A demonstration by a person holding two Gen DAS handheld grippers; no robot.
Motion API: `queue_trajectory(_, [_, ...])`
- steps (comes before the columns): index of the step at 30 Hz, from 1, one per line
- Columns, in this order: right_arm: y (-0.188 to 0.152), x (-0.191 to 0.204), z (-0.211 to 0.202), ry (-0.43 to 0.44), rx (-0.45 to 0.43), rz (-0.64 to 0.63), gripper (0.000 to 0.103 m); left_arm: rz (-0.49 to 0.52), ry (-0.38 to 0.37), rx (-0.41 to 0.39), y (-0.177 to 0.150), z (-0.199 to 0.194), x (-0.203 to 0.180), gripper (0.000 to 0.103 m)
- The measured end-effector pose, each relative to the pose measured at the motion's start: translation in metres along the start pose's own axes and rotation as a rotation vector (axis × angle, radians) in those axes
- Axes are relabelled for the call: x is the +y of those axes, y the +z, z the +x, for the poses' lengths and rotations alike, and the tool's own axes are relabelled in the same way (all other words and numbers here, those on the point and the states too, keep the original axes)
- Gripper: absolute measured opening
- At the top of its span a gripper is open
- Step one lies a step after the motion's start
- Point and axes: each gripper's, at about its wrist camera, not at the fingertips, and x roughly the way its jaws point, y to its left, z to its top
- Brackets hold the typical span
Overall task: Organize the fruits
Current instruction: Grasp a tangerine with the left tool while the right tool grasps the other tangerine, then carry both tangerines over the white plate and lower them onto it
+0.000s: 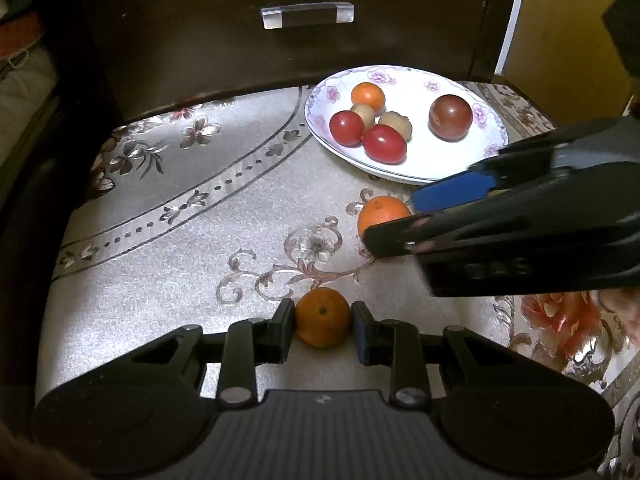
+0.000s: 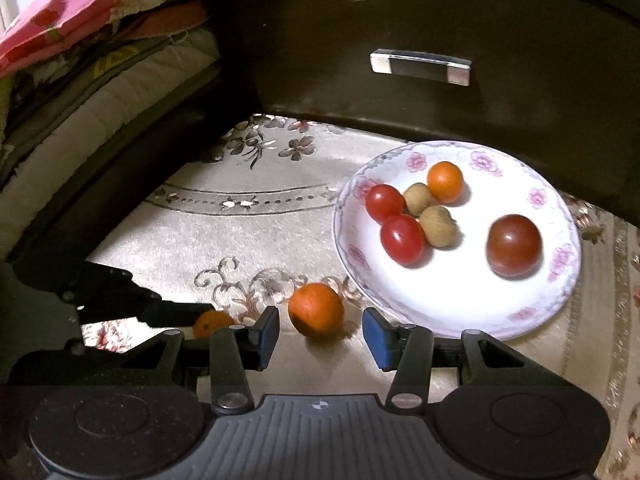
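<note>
Left gripper (image 1: 323,318): closed on a small orange (image 1: 322,317); the fruit is pinched between both pads on the tablecloth (image 1: 168,240)
Right gripper (image 2: 320,330): jaws apart; a second orange (image 2: 316,310) lies between the fingertips, untouched
Plate (image 2: 440,304): at two o'clock of the right gripper
Counted on plate: two red tomatoes; one dark tomato (image 2: 514,245); one orange; two brown fruits

Beyond the tongs, a dark drawer front (image 1: 280,52) is looming, its handle (image 1: 308,15) glinting; folded bedding (image 2: 92,64) is sitting far left.
</note>
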Motion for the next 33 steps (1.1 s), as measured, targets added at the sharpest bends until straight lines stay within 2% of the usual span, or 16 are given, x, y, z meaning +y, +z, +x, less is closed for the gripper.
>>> queue_trajectory(3, [0.002, 0.002, 0.012, -0.007, 0.01, -0.005, 0.042, -0.001, -0.003, -0.001, 0.0, 0.0, 0.001, 0.037])
queue_trajectory(5, [0.002, 0.003, 0.016, -0.019, 0.008, -0.012, 0.031, -0.004, -0.004, -0.002, 0.0, 0.0, 0.001, 0.037])
queue_trajectory(6, [0.003, 0.004, 0.018, -0.021, 0.006, -0.018, 0.029, -0.002, -0.004, -0.002, 0.0, 0.0, 0.0, 0.037])
queue_trajectory(13, [0.001, 0.002, 0.011, -0.057, 0.01, -0.033, 0.028, 0.01, -0.009, -0.012, 0.002, -0.003, -0.004, 0.037])
queue_trajectory(22, [-0.014, 0.0, -0.035, -0.104, 0.015, -0.029, 0.028, 0.046, -0.032, -0.044, 0.002, -0.022, -0.015, 0.037])
queue_trajectory(28, [-0.029, 0.003, -0.065, -0.137, 0.023, -0.042, 0.028, 0.096, -0.071, -0.039, 0.0, -0.029, -0.04, 0.037])
queue_trajectory(33, [-0.05, -0.004, -0.071, -0.173, 0.052, -0.006, 0.028, 0.167, -0.093, -0.013, -0.005, -0.026, -0.064, 0.037])
